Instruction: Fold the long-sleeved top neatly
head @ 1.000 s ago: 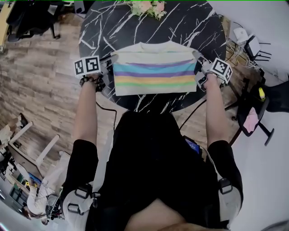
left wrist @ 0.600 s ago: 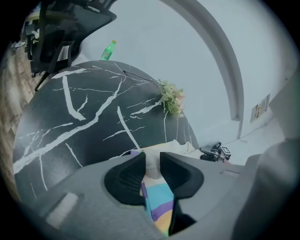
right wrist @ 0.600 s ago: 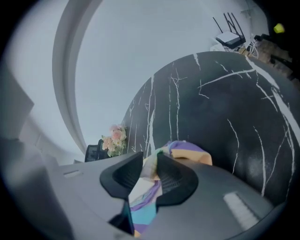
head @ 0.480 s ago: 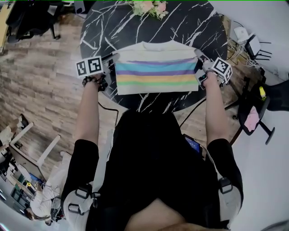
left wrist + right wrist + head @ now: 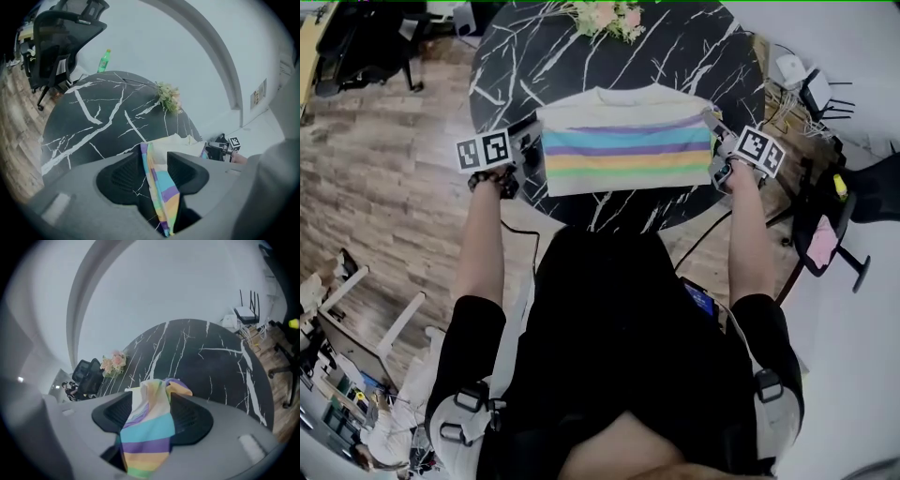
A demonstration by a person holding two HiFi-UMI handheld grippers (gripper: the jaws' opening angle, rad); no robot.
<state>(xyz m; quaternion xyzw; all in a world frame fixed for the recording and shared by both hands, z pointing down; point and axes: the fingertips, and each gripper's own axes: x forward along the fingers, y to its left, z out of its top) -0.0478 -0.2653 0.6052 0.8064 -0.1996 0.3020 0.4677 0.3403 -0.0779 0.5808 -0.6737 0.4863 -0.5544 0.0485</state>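
The long-sleeved top (image 5: 623, 150), cream with purple, blue, yellow and green stripes, lies folded into a rectangle on the black marble table (image 5: 581, 56). My left gripper (image 5: 528, 141) is at the top's left edge and my right gripper (image 5: 714, 141) at its right edge. In the left gripper view the jaws (image 5: 157, 171) have just been opening; a striped fold (image 5: 161, 192) hangs loosely between them, with a dark gap beside it. The right gripper's jaws (image 5: 151, 411) have also just been opening, and a bunched striped edge (image 5: 147, 432) lies slack between the pads.
A bunch of flowers (image 5: 605, 14) stands at the table's far edge. In the left gripper view a green bottle (image 5: 104, 61) and an office chair (image 5: 61, 37) are beyond the table. Cables and a stand (image 5: 820, 94) are on the floor at the right.
Both grippers have shifted slightly at the top's side edges, the left one a little nearer to me. The top stays flat in the same place.
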